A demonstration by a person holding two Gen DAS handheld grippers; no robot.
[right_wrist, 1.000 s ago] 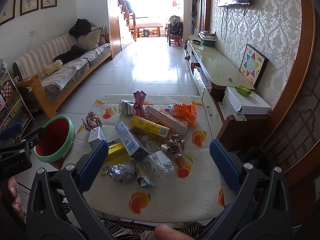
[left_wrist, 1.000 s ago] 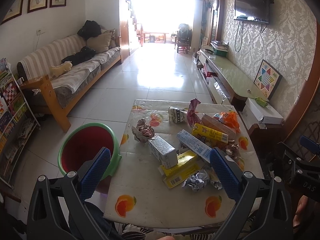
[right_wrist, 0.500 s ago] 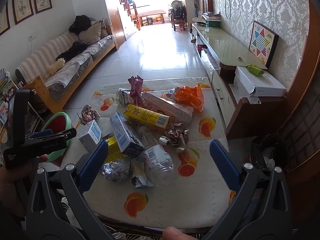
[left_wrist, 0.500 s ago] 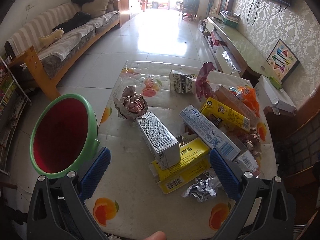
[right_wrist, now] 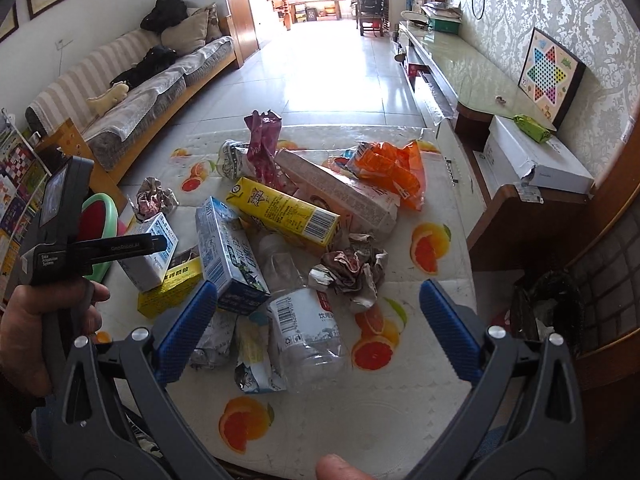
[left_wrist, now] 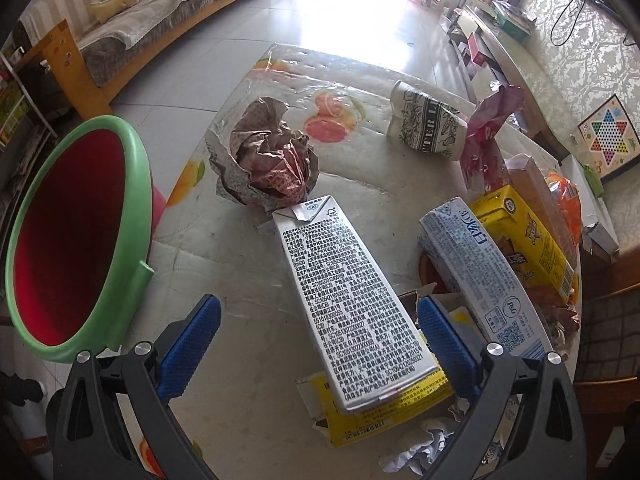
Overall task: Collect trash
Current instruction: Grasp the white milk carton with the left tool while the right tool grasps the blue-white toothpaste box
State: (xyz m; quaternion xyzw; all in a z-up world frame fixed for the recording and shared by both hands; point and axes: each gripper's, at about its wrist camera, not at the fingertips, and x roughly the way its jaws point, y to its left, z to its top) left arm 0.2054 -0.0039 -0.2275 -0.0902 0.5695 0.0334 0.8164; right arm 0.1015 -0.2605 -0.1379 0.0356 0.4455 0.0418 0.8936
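The left tool point(left_wrist: 318, 334) hangs released, its ribbed blue pads straddling a silver milk carton point(left_wrist: 348, 304) that leans on a flattened yellow box point(left_wrist: 384, 412) at the bench's point(left_wrist: 256, 344) six o'clock edge. The carton is smooth, wedge-topped and propped at a tilt, so a squeeze off its middle looks likely to skid it sideways, dragging the yellow box or nudging the crumpled wrapper point(left_wrist: 268, 160) touching its tip at twelve o'clock. The green-rimmed red bin point(left_wrist: 132, 208) gapes at nine o'clock, just off the bench. The right tool point(right_wrist: 318, 332) also stands released over a crushed clear bottle point(right_wrist: 304, 332), beside a blue toothpaste box point(right_wrist: 228, 252) and foil-like crumpled paper point(right_wrist: 352, 268), gripping nothing.
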